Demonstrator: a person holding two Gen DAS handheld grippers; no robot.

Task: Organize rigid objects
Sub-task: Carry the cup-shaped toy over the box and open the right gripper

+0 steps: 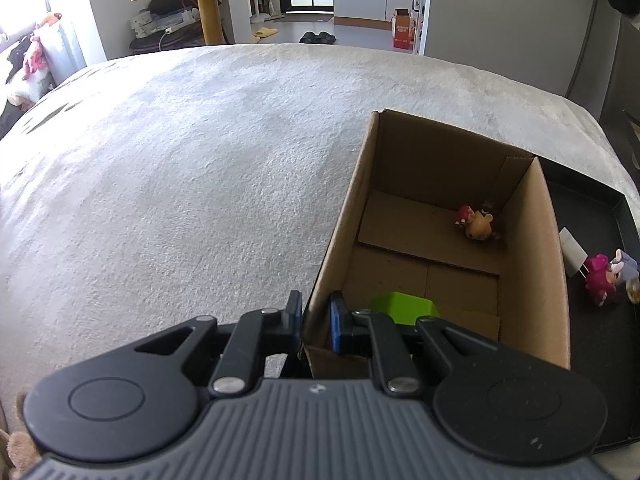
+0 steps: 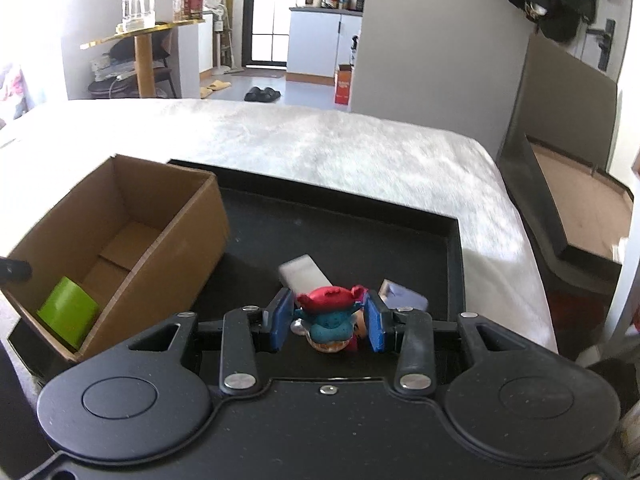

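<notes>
An open cardboard box (image 1: 532, 264) (image 2: 188, 240) stands on the near left part of a black tray (image 2: 440, 220). My left gripper (image 1: 316, 320) is shut on the box's near left wall, one finger outside and one inside. A green block (image 1: 404, 308) (image 2: 68, 314) lies in the near end of the box, and a small orange and red figurine (image 1: 476, 222) lies at its far end. My right gripper (image 2: 328, 320) is shut on a toy figure (image 2: 330, 316) with red hair and a blue body, held above the tray.
A white plug-like block (image 2: 304, 272) (image 1: 572, 254) and a lavender piece (image 2: 404, 296) lie on the tray beyond the right gripper. A pink toy (image 1: 602, 280) shows at the tray's right side. The tray rests on a pale fluffy bedcover (image 1: 200, 160). A large cardboard sheet (image 2: 560, 152) leans at the bed's right.
</notes>
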